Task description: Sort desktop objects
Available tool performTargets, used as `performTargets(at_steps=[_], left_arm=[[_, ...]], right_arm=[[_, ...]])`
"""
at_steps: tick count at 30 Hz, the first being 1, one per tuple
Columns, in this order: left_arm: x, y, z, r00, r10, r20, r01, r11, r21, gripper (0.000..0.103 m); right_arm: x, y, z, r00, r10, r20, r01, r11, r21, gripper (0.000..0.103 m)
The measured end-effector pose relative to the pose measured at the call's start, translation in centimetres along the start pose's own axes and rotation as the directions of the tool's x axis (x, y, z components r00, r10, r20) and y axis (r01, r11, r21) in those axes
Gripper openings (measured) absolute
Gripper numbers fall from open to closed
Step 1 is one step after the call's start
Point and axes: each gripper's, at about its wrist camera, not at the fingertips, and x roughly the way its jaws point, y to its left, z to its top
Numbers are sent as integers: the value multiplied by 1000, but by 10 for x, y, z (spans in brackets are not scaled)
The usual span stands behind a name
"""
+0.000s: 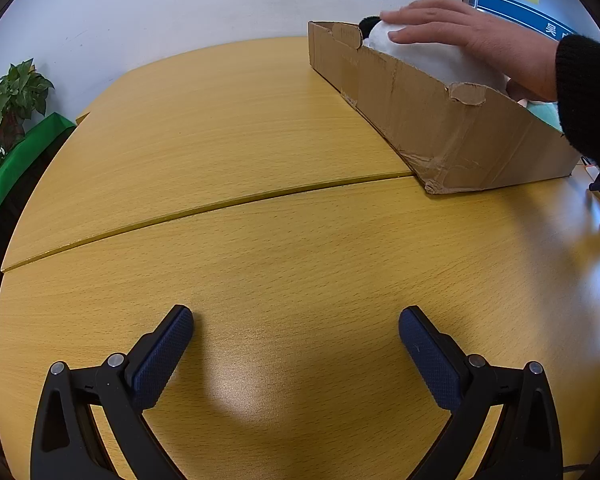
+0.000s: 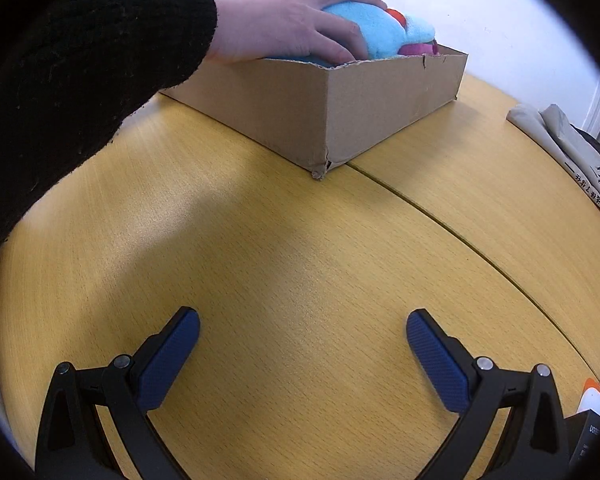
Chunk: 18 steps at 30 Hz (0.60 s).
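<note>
Plush toys fill the cardboard box (image 1: 440, 120) that sits on the far part of my yellow wooden surface (image 1: 260, 240). From the left wrist view I see a white plush toy (image 1: 432, 56) with a black ear inside the box, and a bare hand (image 1: 472, 36) in a black sleeve lies on top of it. A bit of pale green plush shows at the near end of the box.

From the right wrist view the same box (image 2: 340, 108) shows a light blue plush toy (image 2: 380, 32) with an orange spot and something purple just beside it. The hand (image 2: 292, 20) presses on the blue toy.

My left hand-held gripper (image 1: 296, 320) is spread wide with nothing between its blue pads, low over the bare wood. My right hand-held gripper (image 2: 303, 322) is spread wide too and holds nothing.

A leafy plant (image 1: 8, 96) stands at the far left edge, next to a green strip. A blue sign (image 1: 540, 16) with white writing hangs on the wall behind the box; I can see a Chinese letter on it but cannot read it well. A pale cloth bag (image 2: 572, 152) with dark Chinese print lies at the right edge of the surface; the print is too small for me to read. A dark small box (image 2: 592, 436) at the bottom right has white letters that look like "UGREEN", though only part shows.
</note>
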Motion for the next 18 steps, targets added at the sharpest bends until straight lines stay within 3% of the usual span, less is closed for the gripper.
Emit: performTargets(at_steps=[18], left_arm=[[1,-1,1,1000,1,-1,-1,1000,-3,103]], right_arm=[[0,-1,0,1000,1,0,-1,1000,-1,103]])
